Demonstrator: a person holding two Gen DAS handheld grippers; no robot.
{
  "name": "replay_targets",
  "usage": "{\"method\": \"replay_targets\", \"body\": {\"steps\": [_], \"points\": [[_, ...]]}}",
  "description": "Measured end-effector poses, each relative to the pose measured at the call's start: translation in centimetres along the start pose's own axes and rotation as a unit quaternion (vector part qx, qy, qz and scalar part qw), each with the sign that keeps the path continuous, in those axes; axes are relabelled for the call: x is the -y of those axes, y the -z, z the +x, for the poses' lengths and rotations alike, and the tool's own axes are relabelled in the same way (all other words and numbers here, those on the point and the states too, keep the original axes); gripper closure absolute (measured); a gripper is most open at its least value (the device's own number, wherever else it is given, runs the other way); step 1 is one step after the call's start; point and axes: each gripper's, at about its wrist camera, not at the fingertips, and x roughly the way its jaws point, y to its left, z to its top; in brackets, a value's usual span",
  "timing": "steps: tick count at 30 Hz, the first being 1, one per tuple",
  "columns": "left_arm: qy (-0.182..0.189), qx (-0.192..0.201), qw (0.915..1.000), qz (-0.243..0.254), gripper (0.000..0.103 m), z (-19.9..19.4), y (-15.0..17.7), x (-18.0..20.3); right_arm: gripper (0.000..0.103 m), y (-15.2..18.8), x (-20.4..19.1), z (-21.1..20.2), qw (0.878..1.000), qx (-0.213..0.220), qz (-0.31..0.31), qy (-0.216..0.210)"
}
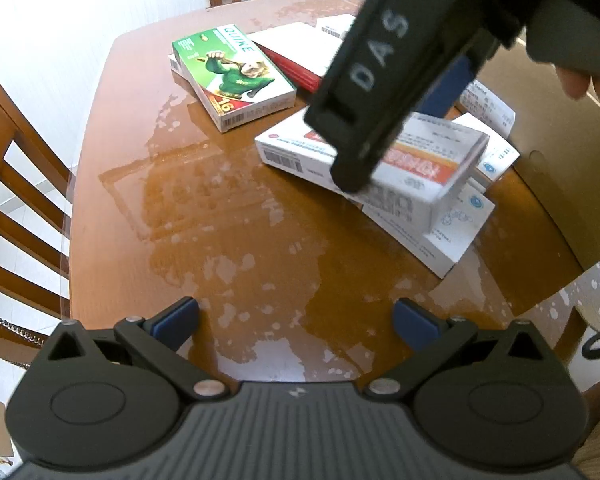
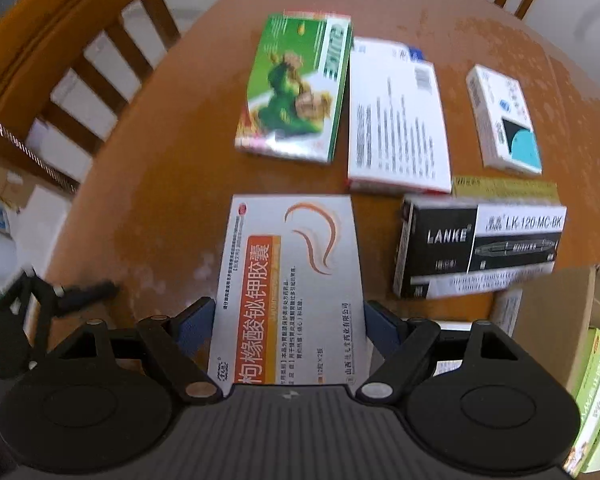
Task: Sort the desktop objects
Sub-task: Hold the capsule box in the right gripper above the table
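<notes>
**Right tongs carrying the white-and-orange box**

Your right tongs (image 2: 290, 312) are clamping the white-and-orange medicine box (image 2: 290, 276) across its short sides, one blue pad (image 2: 194, 320) pressing on each long edge. The box is lying flat between the fingers, its long axis running straight ahead, away from the tongs, with the printed text reading along that length. Seen from your left side, you are holding it above the pile of white boxes (image 1: 456, 216), tilted slightly. Ahead of the right tongs, the green box (image 2: 296, 88) and a white box (image 2: 396, 116) are lying side by side, long axes pointing away too. The black LANKE box (image 2: 480, 240) is sitting crosswise to the right. Your left tongs (image 1: 296, 320) are hanging apart over the bare wooden table (image 1: 228, 240), holding nothing.
</notes>
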Motion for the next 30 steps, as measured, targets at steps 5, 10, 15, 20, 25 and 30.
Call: {"method": "replay_targets", "body": {"steps": [5,10,15,20,25,30], "points": [[0.000,0.002,1.0000,0.000,0.000,0.1,0.1,0.0,0.012,-0.2,0.2,0.4,1.000,-0.004,0.014,0.001],[0.000,0.004,1.0000,-0.001,0.000,0.2,0.2,-0.1,0.009,-1.3,0.3,0.7,1.000,-0.010,0.010,-0.007],[-0.001,0.007,1.0000,-0.002,0.000,0.3,0.3,-0.2,0.008,-3.4,0.1,1.6,0.997,-0.076,-0.005,-0.031],[-0.003,0.011,0.9999,-0.004,0.000,0.6,0.5,-0.1,0.008,-5.8,-0.1,2.2,0.991,-0.122,-0.036,-0.037],[-0.004,0.014,0.9999,-0.006,0.000,0.5,0.8,0.2,0.008,-7.0,0.8,3.5,0.985,-0.162,-0.024,-0.049],[-0.006,0.016,0.9998,-0.008,0.000,-0.1,0.7,-0.1,0.008,-7.9,0.9,3.7,0.982,-0.179,-0.021,-0.052]]}}
